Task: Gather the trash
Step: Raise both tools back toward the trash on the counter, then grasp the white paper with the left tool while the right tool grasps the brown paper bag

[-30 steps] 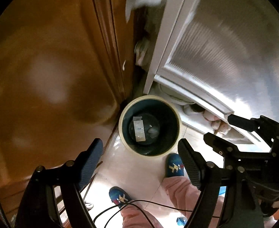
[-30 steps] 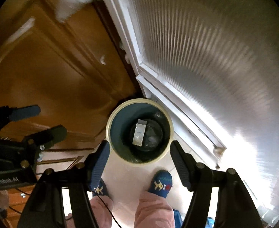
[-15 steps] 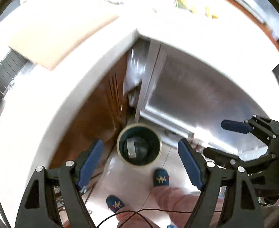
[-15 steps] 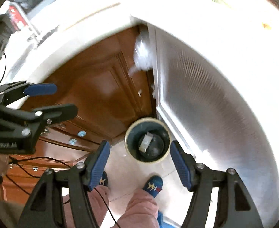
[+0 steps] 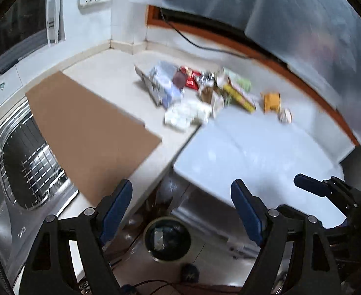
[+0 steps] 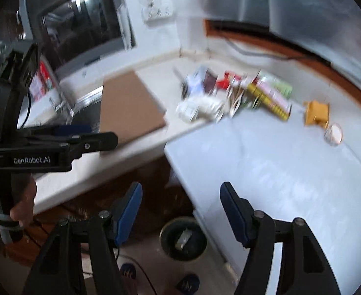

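Half a second ago both cameras looked down into the round, cream-rimmed dark bin (image 5: pixel 166 239) on the floor; now both have swung up, so the pale surface (image 5: pixel 111 78) and its litter fill the views, which suggests one drop is done and the next piece is being sought. From left to right: the left tongs (image 5: pixel 181 211) stand spread wide with nothing between their blue pads, hanging over the edge of the surface, a flat brown cardboard sheet (image 5: pixel 87 125) ahead and to their left. The heap of trash lies well beyond them and a little right of centre: a crumpled white wrapper (image 5: pixel 186 113) nearest, a blue-grey carton (image 5: pixel 164 83) and a red packet (image 5: pixel 190 78) behind it, then a long yellow box (image 5: pixel 239 98), a small orange box (image 5: pixel 271 100) and a small round pale lid (image 5: pixel 285 116) farthest right. The right tongs (image 6: pixel 179 209) are likewise spread and empty, above the white appliance top (image 6: pixel 291 172), the same heap well ahead of them. The bin sits below and between each pair of pads, a scrap of pale paper (image 6: pixel 183 239) already inside.
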Demonstrator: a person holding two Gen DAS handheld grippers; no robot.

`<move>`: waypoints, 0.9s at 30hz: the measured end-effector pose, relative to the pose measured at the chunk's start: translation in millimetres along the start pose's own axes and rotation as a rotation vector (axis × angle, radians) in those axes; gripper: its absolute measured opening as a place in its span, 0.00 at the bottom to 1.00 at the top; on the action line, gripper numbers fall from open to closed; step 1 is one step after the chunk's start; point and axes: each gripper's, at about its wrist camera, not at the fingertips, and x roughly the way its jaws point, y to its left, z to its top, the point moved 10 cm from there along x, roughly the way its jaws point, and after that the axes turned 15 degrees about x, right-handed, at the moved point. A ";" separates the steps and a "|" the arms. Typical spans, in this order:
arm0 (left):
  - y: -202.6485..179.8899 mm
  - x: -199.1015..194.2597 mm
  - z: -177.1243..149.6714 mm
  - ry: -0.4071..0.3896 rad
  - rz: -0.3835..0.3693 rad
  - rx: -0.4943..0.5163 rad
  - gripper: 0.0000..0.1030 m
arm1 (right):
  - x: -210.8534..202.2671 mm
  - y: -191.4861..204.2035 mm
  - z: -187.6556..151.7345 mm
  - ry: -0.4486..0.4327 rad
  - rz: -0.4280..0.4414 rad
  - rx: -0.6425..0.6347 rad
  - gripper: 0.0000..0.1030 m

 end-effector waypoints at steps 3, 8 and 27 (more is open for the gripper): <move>2.1 13.6 22.6 -0.005 0.011 -0.032 0.79 | 4.4 -7.1 27.4 -0.035 0.000 0.024 0.64; 14.7 48.1 45.8 0.022 -0.028 -0.118 0.79 | 9.8 -27.7 79.2 -0.080 -0.010 0.078 0.64; 27.2 215.5 91.2 0.215 -0.169 -0.088 0.79 | 145.2 -78.8 148.4 0.033 -0.087 0.336 0.62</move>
